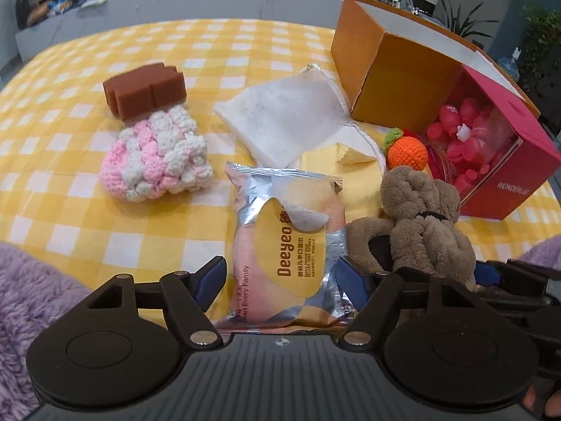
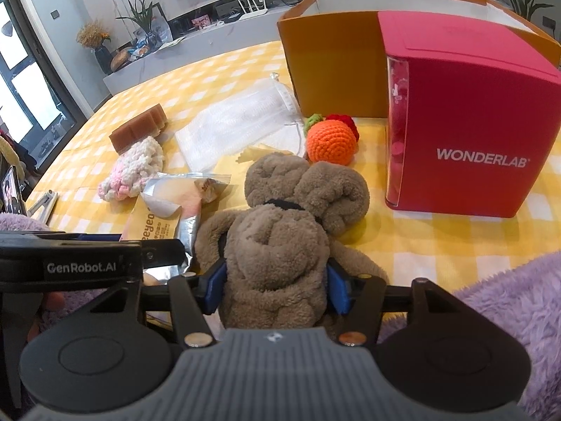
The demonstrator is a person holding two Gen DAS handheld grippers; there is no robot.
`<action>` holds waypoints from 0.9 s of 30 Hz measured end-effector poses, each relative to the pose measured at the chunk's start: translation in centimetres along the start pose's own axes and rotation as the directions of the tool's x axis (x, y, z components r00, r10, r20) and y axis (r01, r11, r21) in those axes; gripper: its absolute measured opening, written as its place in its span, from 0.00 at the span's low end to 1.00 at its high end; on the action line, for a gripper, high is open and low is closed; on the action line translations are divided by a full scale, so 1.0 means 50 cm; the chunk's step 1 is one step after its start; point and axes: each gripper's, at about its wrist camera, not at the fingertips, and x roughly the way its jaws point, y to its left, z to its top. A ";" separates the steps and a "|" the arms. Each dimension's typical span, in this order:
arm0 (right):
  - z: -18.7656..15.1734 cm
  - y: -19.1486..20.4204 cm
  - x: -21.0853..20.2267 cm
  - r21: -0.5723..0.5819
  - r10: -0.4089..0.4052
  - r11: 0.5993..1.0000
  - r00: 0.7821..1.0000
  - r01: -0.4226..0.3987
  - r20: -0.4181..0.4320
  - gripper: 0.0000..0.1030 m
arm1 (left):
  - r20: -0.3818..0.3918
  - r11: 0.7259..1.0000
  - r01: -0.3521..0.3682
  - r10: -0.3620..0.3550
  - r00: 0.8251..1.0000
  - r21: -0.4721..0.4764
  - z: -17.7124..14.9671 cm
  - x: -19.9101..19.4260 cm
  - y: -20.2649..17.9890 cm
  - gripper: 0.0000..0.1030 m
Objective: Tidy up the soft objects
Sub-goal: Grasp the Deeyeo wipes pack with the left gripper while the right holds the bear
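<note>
Left gripper (image 1: 280,277) wide, straddling silver-and-yellow foil wipes packet (image 1: 287,245) flat on yellow-checked desk (image 1: 70,193), pads clear. Right gripper (image 2: 277,286) pressed on brown plush rabbit toy (image 2: 280,242). Beyond, left to right: brown sponge block (image 1: 145,89), pink-white crocheted pouch (image 1: 156,156), white mesh bag (image 1: 284,121), orange crocheted fruit (image 1: 406,152), open orange cardboard box (image 1: 396,73).

Grey ledge (image 2: 196,47), potted plants (image 2: 140,17), window (image 2: 21,80).

Both views are brightly and evenly lit; daylight is admitted through a window (image 2: 21,80). Shadows are soft. Edges are bent by fisheye distortion, corners darkened. Glare is seen on the foil packet (image 1: 280,245).
</note>
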 end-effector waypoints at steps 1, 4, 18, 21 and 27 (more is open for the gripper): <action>0.000 0.000 0.000 0.000 0.000 1.000 1.000 0.000 -0.001 0.57 | 0.007 1.000 0.015 -0.015 1.000 -0.014 0.000 -0.002 0.003 0.81; -0.001 0.005 0.000 -0.020 -0.004 1.000 1.000 0.004 -0.002 0.58 | 0.038 0.997 0.078 -0.077 0.996 -0.014 -0.005 -0.012 0.000 0.88; -0.001 0.011 -0.035 -0.092 -0.133 0.986 0.990 0.137 0.052 0.46 | -0.015 0.998 0.030 -0.029 0.999 0.047 -0.008 0.007 -0.015 0.90; -0.007 0.012 -0.019 -0.113 -0.159 0.980 0.987 0.161 0.029 0.47 | -0.030 0.993 -0.019 0.022 0.999 0.115 -0.012 0.019 -0.037 0.90; -0.005 0.007 -0.012 -0.106 -0.154 0.982 0.988 0.156 0.022 0.51 | -0.034 0.993 -0.029 0.033 0.999 0.117 -0.012 0.024 -0.038 0.84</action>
